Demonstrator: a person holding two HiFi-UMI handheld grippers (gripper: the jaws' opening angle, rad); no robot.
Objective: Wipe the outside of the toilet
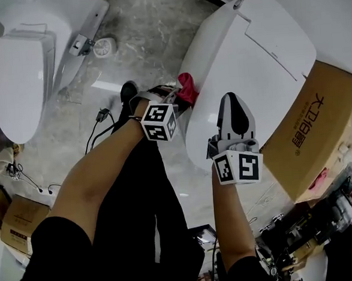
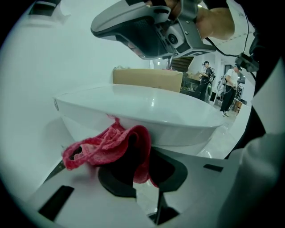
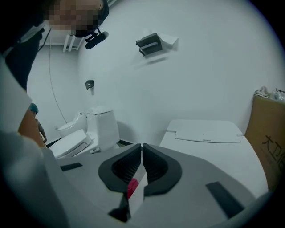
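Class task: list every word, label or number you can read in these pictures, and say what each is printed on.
"大卫" on the cardboard box; the characters after it are too unclear to read.
Toilet: no readable print.

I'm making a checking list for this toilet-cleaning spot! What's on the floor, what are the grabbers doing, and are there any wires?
Surface: grey mottled floor; no spills that I can make out.
Job's things: white toilet, lid down; red cloth at its side, just under the rim.
Clutter: cardboard box beside the toilet; smaller box on the floor.
Grippers: left gripper shut on the red cloth; right gripper shut and empty.
Cables: black cables lying on the floor.
Surroundings: second toilet across the floor; people standing far back.
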